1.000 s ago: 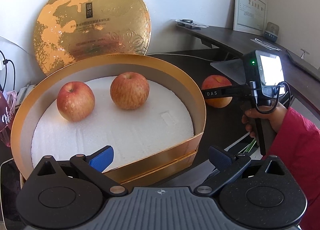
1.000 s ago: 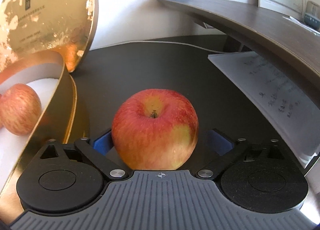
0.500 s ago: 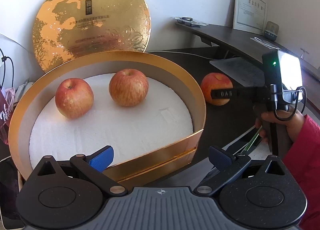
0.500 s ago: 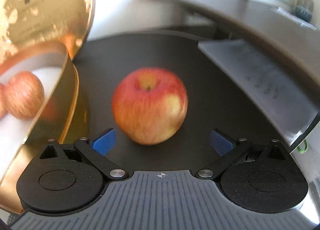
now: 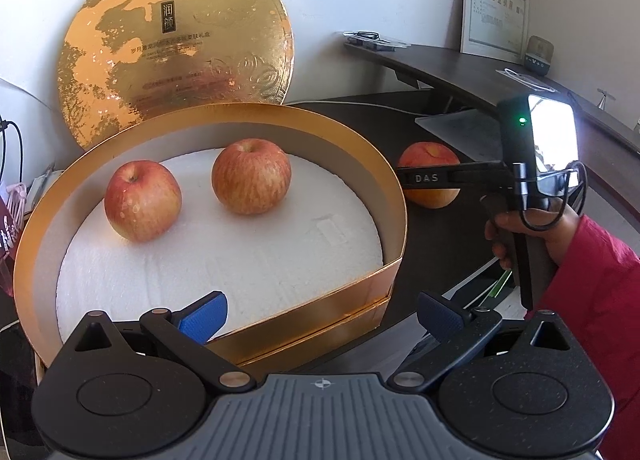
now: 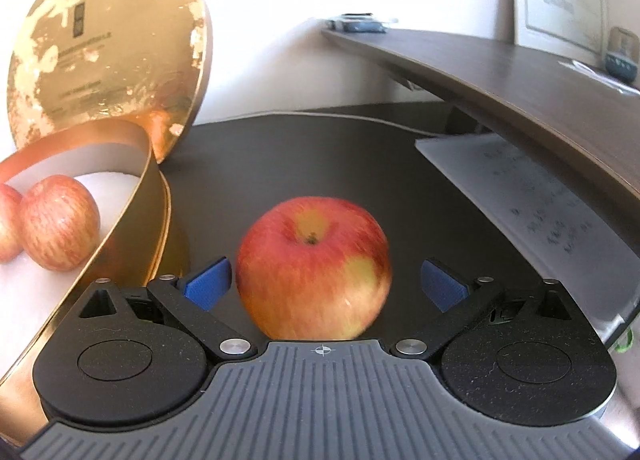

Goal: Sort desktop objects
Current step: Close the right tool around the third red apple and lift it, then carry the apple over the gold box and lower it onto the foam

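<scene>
Two apples point(image 5: 143, 200) already sit on the foam in the gold box point(image 5: 394, 196). Third apple point(image 6: 314, 268) is on the tabletop point(image 6: 320, 164), between the spread right gripper point(image 6: 325, 285) pads, ungrabbed. Left gripper point(image 5: 322, 314) hangs spread, holding nothing.

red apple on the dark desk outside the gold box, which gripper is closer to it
Right. The right gripper straddles the red apple, blue pads open on either side. The left gripper hangs back over the round gold box rim.
</scene>
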